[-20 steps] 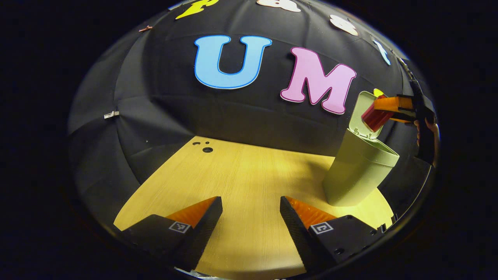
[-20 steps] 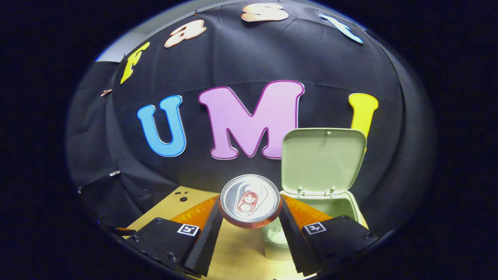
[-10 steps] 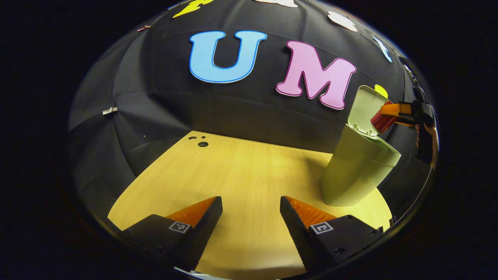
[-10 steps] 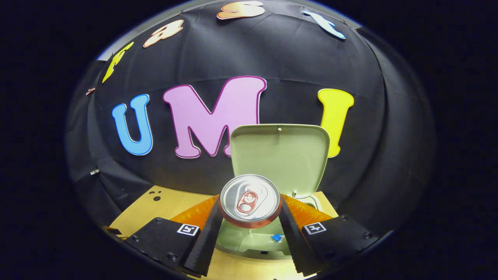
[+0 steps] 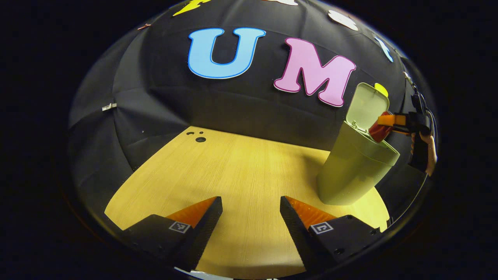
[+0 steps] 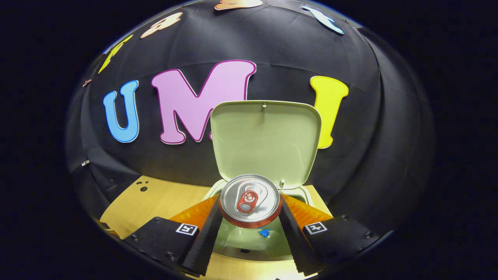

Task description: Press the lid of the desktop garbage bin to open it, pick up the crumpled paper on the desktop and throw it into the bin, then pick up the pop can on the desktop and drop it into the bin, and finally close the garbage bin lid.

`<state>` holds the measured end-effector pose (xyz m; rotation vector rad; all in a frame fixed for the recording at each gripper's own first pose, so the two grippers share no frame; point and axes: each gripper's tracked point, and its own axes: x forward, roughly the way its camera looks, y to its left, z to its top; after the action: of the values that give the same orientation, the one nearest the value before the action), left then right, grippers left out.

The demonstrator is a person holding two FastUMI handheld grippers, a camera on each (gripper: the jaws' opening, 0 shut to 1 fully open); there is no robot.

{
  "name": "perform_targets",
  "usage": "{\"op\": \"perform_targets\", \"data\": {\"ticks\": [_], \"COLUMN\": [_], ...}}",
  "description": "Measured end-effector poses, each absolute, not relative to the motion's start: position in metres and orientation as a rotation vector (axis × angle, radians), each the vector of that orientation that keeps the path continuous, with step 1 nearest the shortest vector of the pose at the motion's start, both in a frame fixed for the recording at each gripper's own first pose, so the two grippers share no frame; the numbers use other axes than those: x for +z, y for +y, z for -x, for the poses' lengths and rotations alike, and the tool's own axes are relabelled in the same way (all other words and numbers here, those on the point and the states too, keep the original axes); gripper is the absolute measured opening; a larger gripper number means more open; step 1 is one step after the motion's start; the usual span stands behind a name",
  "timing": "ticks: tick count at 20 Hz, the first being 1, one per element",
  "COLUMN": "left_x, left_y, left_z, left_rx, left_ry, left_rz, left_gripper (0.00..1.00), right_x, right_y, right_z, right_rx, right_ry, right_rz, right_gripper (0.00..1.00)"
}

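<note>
The pale green bin [image 5: 352, 171] stands on the wooden desktop [image 5: 241, 171] with its lid [image 6: 266, 140] raised upright. My right gripper [image 6: 250, 217] is shut on the red pop can [image 6: 249, 200], whose silver top faces the camera, and holds it right over the bin's open mouth [image 6: 253, 239]. Something pale with a small blue bit [image 6: 264, 233] lies inside the bin. In the left gripper view the pop can [image 5: 379, 130] hangs at the bin's rim in the right gripper [image 5: 383, 124], held by a hand [image 5: 426, 149]. My left gripper [image 5: 251, 212] is open over bare desktop, left of the bin.
Small holes [image 5: 198, 138] mark the desktop's far left corner. The black cloth wall [image 5: 241, 105] rises just behind the desktop and the bin.
My right gripper carried the pop can forward and down over the bin's mouth; the lid now looms larger. The left gripper barely shifted and stays open.
</note>
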<state>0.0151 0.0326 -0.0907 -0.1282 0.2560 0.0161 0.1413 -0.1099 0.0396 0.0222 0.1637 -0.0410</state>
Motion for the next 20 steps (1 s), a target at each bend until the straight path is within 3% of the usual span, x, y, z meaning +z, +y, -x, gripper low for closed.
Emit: {"op": "perform_targets", "data": {"ticks": [3, 8, 20], "left_x": [-0.095, -0.099, -0.107], "left_y": [0.039, 0.044, 0.043], "left_z": [-0.011, -0.007, -0.005], "left_rx": [0.031, 0.053, 0.058], "left_ry": [0.261, 0.267, 0.274], "left_rz": [0.134, 0.148, 0.166], "left_gripper": [0.96, 0.96, 0.96], "right_x": [0.042, 0.065, 0.210], "right_y": [-0.116, -0.124, -0.140], "right_z": [-0.142, -0.139, -0.140], "right_rx": [-0.057, -0.079, -0.115], "right_ry": [0.155, 0.098, -0.203], "right_rz": [-0.017, -0.028, -0.007], "right_gripper": [0.85, 0.96, 0.95]}}
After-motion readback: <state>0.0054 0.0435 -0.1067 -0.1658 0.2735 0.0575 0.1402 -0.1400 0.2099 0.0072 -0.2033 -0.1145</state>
